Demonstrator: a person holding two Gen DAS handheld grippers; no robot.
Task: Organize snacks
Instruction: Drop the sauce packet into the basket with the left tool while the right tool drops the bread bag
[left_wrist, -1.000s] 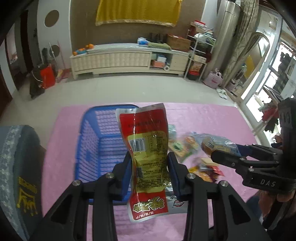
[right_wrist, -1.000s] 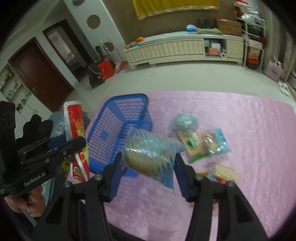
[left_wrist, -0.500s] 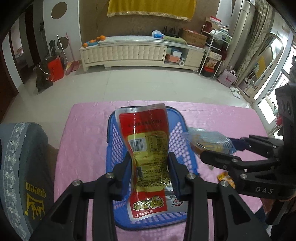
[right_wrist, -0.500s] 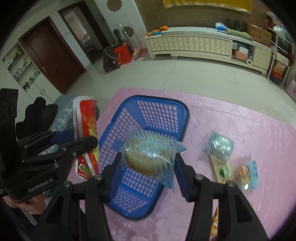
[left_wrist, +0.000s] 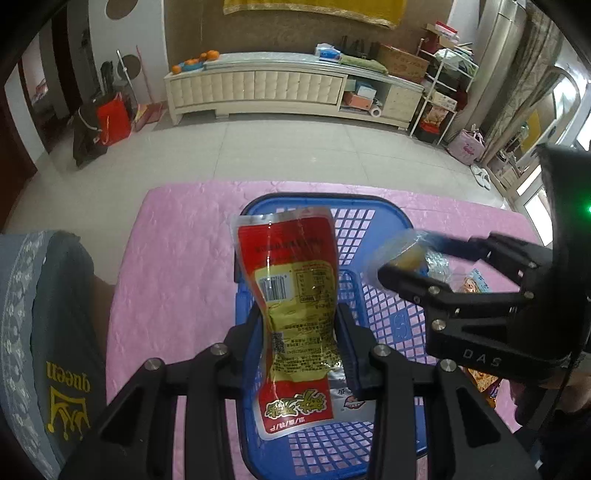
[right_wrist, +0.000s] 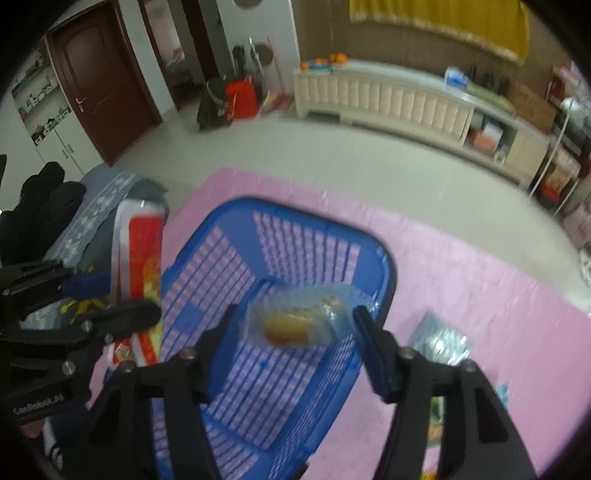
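Note:
My left gripper (left_wrist: 299, 347) is shut on a red and yellow snack pouch (left_wrist: 291, 295), held upright over the near end of the blue basket (left_wrist: 373, 218). The pouch also shows at the left of the right wrist view (right_wrist: 142, 251). My right gripper (right_wrist: 295, 328) is over the basket (right_wrist: 221, 210) with its fingers spread wide. A clear blue-striped bag with a yellow bun (right_wrist: 295, 325) sits blurred between them, apart from both pads, above the basket floor. The right gripper (left_wrist: 410, 258) also shows in the left wrist view.
The basket stands on a pink tablecloth (right_wrist: 480, 295). Several loose snack packets lie right of the basket, among them a silver one (right_wrist: 441, 341). A grey cushion (left_wrist: 33, 332) lies at the left table edge. Tiled floor and a long cabinet (left_wrist: 288, 88) lie beyond.
Both grippers moved left over the basket. My right gripper's fingers opened and the bun bag came free between them. The left gripper still holds the pouch.

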